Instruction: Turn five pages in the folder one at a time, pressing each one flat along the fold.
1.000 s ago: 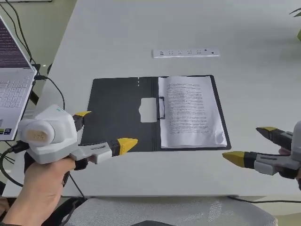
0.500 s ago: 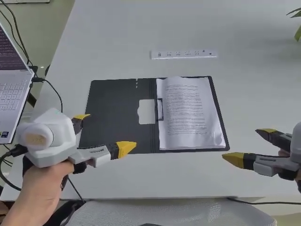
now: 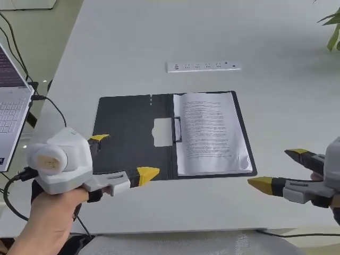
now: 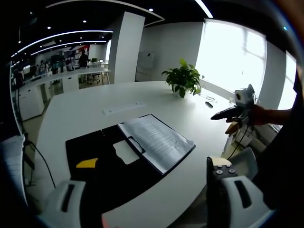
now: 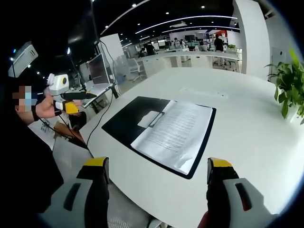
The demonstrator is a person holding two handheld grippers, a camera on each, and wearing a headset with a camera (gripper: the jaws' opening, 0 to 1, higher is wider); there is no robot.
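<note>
Hovering my left gripper (image 3: 126, 155) and right gripper (image 3: 271, 168) over the worktop (image 3: 159, 32) — both pairs of fingers (image 3: 146, 174) wide apart, empty — near the open folder's (image 3: 127, 133) front corners.

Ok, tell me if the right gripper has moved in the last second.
No. The right gripper sits in the same spot off the folder's near right corner; the whole view shifted, so the camera moved.

A large white table (image 3: 133, 32) stands in an open office under a dark ceiling (lit by strip lights (image 5: 190, 23)). A bright window (image 4: 228, 57) glows near a white column (image 4: 126, 47).
</note>
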